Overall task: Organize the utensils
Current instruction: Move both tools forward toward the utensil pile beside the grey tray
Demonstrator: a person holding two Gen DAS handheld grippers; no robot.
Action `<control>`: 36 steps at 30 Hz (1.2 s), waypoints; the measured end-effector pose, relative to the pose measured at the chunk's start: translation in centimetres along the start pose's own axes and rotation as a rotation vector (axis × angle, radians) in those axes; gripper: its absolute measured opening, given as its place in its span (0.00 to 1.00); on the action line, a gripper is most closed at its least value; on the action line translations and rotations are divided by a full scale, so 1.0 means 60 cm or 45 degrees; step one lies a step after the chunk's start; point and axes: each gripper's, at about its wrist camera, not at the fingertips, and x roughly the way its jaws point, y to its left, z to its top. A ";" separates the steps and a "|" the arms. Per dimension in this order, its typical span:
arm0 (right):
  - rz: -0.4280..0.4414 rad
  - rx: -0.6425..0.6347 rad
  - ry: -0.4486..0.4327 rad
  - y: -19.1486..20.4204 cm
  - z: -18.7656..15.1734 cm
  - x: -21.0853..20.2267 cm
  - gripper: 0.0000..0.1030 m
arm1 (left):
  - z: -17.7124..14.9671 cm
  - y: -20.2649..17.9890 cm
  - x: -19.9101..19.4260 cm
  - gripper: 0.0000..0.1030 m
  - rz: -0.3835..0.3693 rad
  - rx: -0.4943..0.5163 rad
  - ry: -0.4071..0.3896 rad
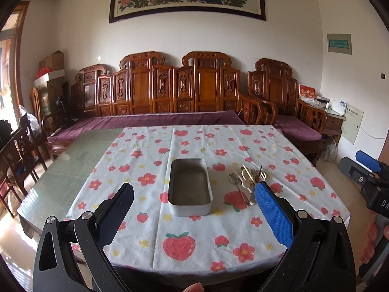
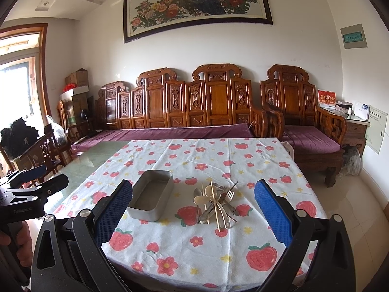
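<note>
Both sets of jaws stand spread wide with nothing between them: I see my left gripper (image 1: 194,209) hanging above the near edge of the table (image 1: 73,168), and my right gripper (image 2: 193,204) doing the same a little further toward the right side. From the left wrist view the right gripper shows at the far right, off the table's right edge; from the right wrist view the left gripper sits low at the left, beside the table's left edge.

A cloth printed with strawberries and flowers (image 2: 194,248) covers most of the table, leaving a bare glassy strip along the left edge. Near the middle of the cloth lies a rectangular metal tin (image 1: 190,187), its long side running from the near edge toward the far edge, and I can see its bare bottom. Just beside it, toward the right edge and not touching it, lies the pile of utensils (image 2: 217,200): spoons, forks (image 2: 229,195) and pale chopsticks (image 2: 215,209) crossed over one another in a loose heap flat on the cloth.

Beyond the far edge stands a carved wooden bench (image 2: 194,102) with purple cushions, and a framed peacock painting (image 2: 194,0) hangs on the wall above it
</note>
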 end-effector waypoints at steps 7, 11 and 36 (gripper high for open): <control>-0.021 0.025 0.088 -0.035 -0.027 0.064 0.98 | -0.030 0.002 0.075 0.94 -0.013 0.016 0.134; -0.048 0.023 0.142 -0.053 -0.047 0.105 0.98 | -0.045 -0.004 0.109 0.94 -0.021 0.034 0.175; -0.072 0.028 0.386 -0.159 -0.114 0.316 0.97 | -0.031 -0.073 0.323 0.94 -0.170 0.209 0.343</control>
